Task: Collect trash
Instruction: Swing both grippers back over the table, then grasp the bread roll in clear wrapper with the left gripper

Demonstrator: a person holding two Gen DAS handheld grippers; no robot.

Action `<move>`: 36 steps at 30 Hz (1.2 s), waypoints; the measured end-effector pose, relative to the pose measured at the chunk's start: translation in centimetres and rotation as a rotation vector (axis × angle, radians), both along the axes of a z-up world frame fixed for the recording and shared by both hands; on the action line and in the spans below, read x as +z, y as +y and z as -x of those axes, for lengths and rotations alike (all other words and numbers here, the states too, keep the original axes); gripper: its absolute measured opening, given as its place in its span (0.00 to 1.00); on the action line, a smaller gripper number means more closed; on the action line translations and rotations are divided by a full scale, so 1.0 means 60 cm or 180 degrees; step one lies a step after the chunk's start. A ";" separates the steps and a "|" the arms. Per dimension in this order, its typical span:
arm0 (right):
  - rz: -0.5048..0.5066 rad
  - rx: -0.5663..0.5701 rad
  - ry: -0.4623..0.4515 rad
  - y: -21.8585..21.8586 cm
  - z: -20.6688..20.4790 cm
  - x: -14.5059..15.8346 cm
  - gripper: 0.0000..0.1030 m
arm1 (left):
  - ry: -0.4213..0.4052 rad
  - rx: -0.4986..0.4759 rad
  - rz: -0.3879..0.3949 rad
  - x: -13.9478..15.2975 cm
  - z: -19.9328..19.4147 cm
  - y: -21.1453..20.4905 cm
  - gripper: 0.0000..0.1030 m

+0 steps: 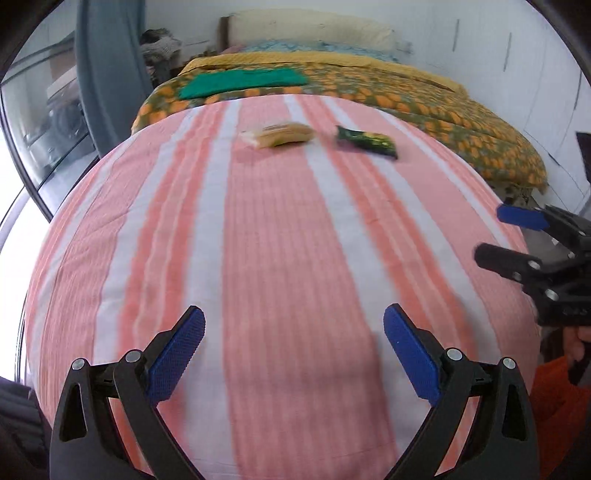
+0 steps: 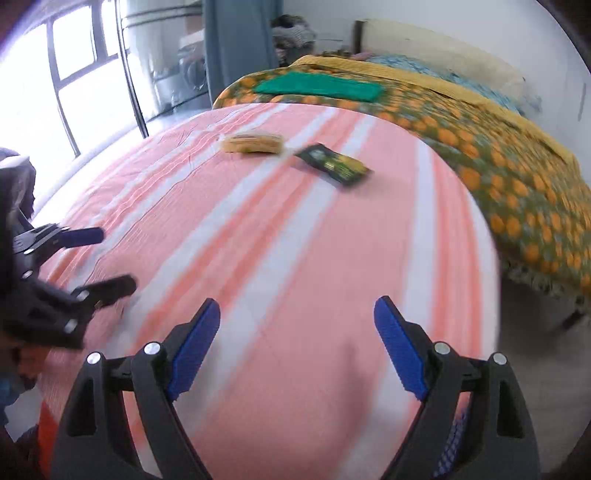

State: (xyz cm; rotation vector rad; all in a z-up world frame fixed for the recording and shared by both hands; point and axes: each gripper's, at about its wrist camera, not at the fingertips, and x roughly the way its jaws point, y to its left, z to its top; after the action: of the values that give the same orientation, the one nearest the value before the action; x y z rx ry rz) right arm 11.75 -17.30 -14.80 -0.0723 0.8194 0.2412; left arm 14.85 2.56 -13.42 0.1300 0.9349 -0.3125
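A yellow snack wrapper [image 1: 280, 134] and a dark green wrapper [image 1: 366, 141] lie side by side on the far part of a pink and white striped cloth [image 1: 273, 258]. My left gripper [image 1: 293, 325] is open and empty, low over the near part of the cloth. My right gripper [image 2: 297, 317] is open and empty too; it shows at the right edge of the left wrist view [image 1: 491, 236]. In the right wrist view the yellow wrapper [image 2: 253, 143] and the green wrapper [image 2: 334, 167] lie far ahead, and the left gripper [image 2: 110, 258] shows at the left.
Behind the striped cloth lies a bed with an orange-patterned cover [image 1: 424, 107], a folded green cloth [image 1: 243, 83] and a pillow [image 1: 314, 31]. A grey curtain [image 1: 107, 77] and a window [image 2: 62, 81] are at the left. The floor [image 2: 532, 332] shows at the right.
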 end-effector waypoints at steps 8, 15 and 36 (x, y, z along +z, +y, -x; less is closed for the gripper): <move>0.0051 0.0079 0.0071 0.051 -0.054 -0.051 0.84 | -0.0054 -0.0181 -0.0149 0.002 -0.052 0.042 0.93; -0.0007 0.0046 0.0113 0.049 -0.056 -0.054 0.88 | -0.0084 -0.0608 -0.0347 0.021 -0.192 -0.012 0.93; 0.0002 0.0031 0.0123 0.051 -0.056 -0.053 0.89 | 0.0136 -0.0824 -0.0355 -0.005 -0.372 -0.105 0.21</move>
State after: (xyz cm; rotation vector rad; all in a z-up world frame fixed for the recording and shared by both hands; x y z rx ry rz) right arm 15.11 -14.24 -17.99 -0.0724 0.8576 0.2522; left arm 37.17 -3.71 -13.70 0.3494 0.9793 -0.5039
